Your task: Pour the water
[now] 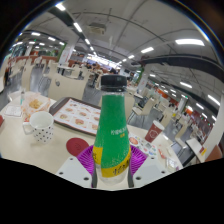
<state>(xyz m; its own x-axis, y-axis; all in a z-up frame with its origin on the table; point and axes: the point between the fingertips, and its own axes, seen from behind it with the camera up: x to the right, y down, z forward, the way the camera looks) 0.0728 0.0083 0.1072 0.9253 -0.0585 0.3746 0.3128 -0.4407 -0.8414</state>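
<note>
My gripper (112, 163) is nearest, at 6 o'clock, its two fingers with purple pads (91, 158) pressed against both sides of a green bottle (113, 128). So the tool is clamped on the bottle, which stands upright between the fingers. The bottle has a black cap (113, 83) at 12 o'clock of its body, a yellow band low on it and white lettering I can't read. I can't tell whether its base touches the table (30, 150).

Left to right: at 9 o'clock of the bottle, well apart, a clear glass (15, 104) near the table's far left. Just right of it a paper-lined basket (37, 103) with something pale inside, can't tell what. Nearer me, at about 8 o'clock of the bottle, a white cup with dark dots (42, 126). Between that cup and my left finger, a small red round thing (76, 146) lies flat on the table. Behind the bottle at 10 o'clock, a tray with a printed paper liner (78, 114). At 4 o'clock of the bottle, just beside the right finger, some printed wrappers or papers (145, 152), unclear. Far right, chairs and tables (190, 125) of a canteen-like hall, ceiling strip lights (150, 49) above.
</note>
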